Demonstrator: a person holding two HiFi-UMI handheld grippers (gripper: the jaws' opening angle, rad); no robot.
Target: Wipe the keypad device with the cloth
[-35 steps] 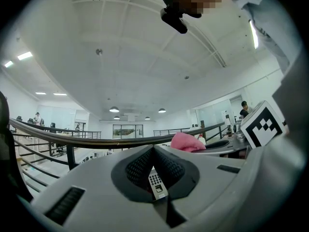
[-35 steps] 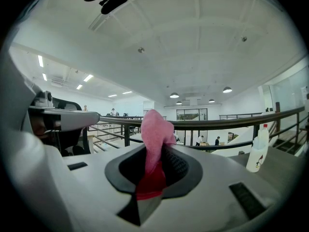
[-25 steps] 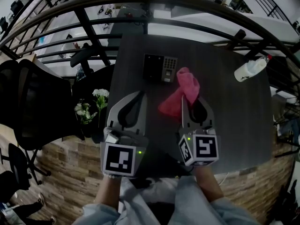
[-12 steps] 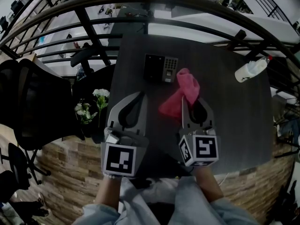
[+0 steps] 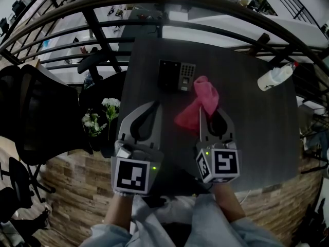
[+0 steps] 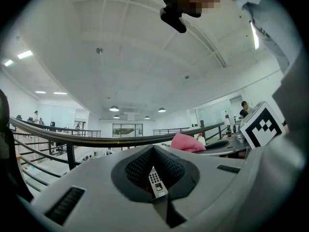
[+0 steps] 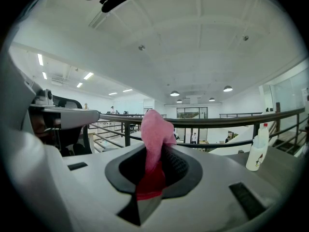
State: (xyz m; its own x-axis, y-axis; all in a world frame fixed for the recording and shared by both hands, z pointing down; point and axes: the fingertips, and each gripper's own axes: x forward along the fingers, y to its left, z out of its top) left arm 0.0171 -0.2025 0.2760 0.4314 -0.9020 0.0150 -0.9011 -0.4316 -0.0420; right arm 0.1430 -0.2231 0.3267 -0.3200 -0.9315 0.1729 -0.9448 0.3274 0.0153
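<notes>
The keypad device, black with a grey keypad panel, lies flat at the far middle of the dark table. A pink cloth drapes from just right of the device back toward me. My right gripper is shut on the cloth's near end; in the right gripper view the pink cloth rises from between its jaws. My left gripper hovers shut and empty, a short way nearer than the device. In the left gripper view the keypad device shows through the jaw gap, with the cloth to the right.
A white bottle lies on the table's far right; the bottle appears upright in the right gripper view. A black railing runs behind the table. White flowers and a black chair stand off the table's left edge.
</notes>
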